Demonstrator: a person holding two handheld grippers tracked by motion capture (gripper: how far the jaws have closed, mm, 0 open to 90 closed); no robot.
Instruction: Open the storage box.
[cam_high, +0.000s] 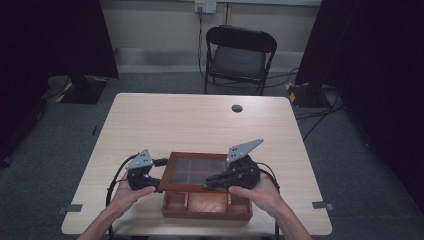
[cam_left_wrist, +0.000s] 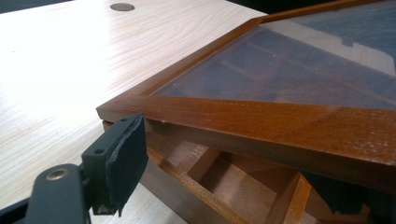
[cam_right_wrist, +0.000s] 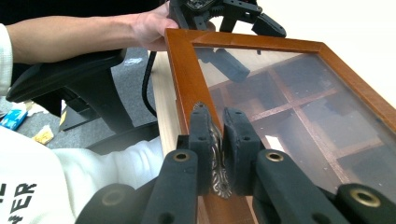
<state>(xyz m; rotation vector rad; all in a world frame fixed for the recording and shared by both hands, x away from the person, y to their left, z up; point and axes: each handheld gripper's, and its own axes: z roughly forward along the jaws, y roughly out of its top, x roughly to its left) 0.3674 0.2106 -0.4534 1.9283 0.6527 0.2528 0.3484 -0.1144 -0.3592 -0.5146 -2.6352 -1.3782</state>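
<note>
Two pairs of tongs work at one wooden box near our edge of the surface (cam_high: 150, 120). Our right tongs (cam_right_wrist: 217, 140) are clamped tight on a small ornate metal clasp (cam_right_wrist: 217, 172) fixed to the front rail of the lid (cam_right_wrist: 184, 70), and the lid hangs from that grip, tilted up off the box (cam_high: 205, 205). Our left tongs (cam_high: 150, 186) sit at the lid's left front corner; in the left gripper view one black padded jaw stands just beside the corner of the frame, the other shows dimly under the rail at the right, so the jaws are spread wide with the lid's edge between them, and we cannot tell whether either pad touches the wood.

From above, the box lies between our two hands, its front row of three compartments uncovered below the raised lid. The lid is a reddish-brown frame with mitred corners and a smooth, varnished grain, set with a clear pane that throws back pale reflections. Through the pane we see thin wooden dividers crossing into square cells. The surface is pale wood-grain laminate with a round dark cable port (cam_high: 237, 108) near its far edge; a black folding chair (cam_high: 239, 55) stands beyond it.
</note>
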